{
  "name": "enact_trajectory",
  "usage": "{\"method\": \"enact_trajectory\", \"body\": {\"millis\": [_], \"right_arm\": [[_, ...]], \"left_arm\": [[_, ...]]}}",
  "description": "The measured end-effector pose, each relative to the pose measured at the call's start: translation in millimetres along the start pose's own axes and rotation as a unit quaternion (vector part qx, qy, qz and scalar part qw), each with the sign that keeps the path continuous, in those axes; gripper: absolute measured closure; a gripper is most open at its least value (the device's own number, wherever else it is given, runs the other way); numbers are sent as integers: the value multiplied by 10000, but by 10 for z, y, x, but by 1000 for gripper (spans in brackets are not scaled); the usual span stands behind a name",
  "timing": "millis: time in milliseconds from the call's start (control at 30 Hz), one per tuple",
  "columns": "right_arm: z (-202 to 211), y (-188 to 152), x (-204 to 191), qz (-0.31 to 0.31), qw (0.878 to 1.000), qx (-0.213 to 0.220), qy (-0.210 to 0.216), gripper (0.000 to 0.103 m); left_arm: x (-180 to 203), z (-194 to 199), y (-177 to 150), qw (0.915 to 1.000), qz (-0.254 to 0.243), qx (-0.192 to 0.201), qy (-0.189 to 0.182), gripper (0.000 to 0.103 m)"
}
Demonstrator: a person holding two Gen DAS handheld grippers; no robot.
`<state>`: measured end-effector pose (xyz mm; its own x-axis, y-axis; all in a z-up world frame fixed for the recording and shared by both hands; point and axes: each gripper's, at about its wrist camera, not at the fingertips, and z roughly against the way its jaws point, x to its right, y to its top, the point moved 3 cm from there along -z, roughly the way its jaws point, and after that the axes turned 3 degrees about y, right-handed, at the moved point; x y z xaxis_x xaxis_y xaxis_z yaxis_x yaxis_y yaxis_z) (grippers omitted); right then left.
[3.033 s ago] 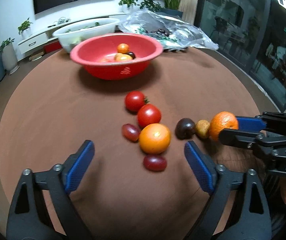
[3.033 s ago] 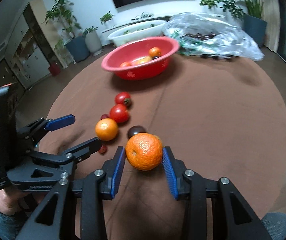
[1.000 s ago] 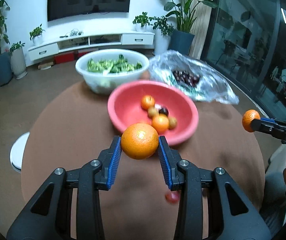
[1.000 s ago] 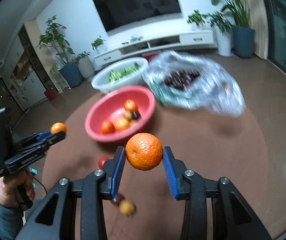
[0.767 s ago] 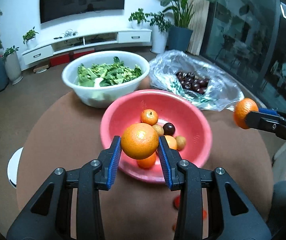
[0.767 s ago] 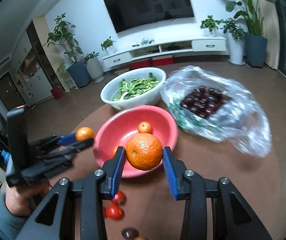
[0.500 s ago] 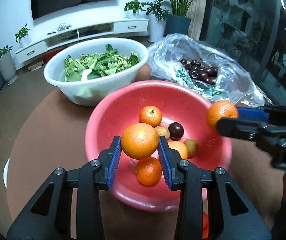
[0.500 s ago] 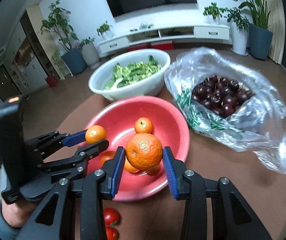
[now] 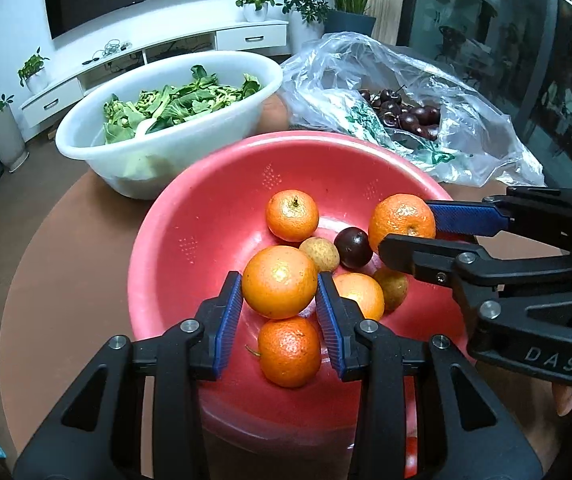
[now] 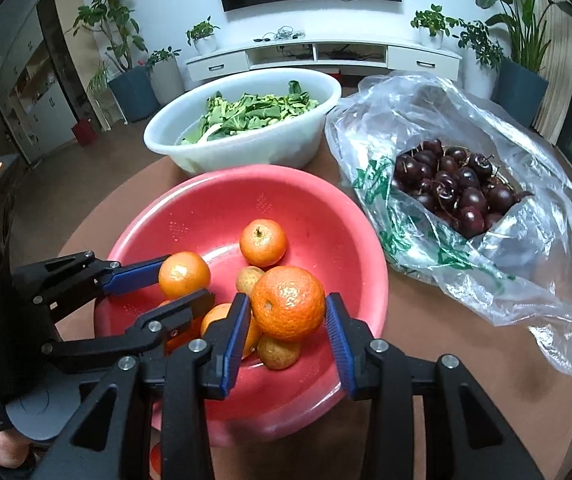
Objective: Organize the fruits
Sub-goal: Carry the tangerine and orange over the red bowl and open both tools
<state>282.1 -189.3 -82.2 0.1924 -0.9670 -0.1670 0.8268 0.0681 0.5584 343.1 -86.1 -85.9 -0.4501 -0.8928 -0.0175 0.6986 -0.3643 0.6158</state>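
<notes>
Right gripper [image 9: 405, 232] body reads "DAS", perhaps cut off.

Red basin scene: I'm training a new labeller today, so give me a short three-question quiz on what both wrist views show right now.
1. True or false: each pair of tongs, left tongs and right tongs, is clamped on an orange.
2. What fills the white basin behind the red basin?
A. cherries
B. leafy greens
C. tomatoes
3. Fill in: the dark cherries lie in a clear plastic ____.

Key: 1 true; 2 B; 3 bag.
</notes>
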Motion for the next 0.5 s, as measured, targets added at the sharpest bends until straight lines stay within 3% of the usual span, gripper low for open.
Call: {"method": "enact_trajectory", "body": {"millis": [67,133,200,500], "right_arm": [[-5,-5,-14,41,10000,-10,-18,61],[2,-1,-24,41,10000,-23,-7,61],[6,2,-27,40,10000,-39,20,61],[31,-15,-19,99,9999,-30,42,56]], "left_arm": [[-4,6,-1,10000,-9,12,50,65],[3,29,-5,9999,-65,64,121,52],[11,45,-3,9998,-81,87,165,46],[4,173,-60,9998,8,156,130,34]]}}
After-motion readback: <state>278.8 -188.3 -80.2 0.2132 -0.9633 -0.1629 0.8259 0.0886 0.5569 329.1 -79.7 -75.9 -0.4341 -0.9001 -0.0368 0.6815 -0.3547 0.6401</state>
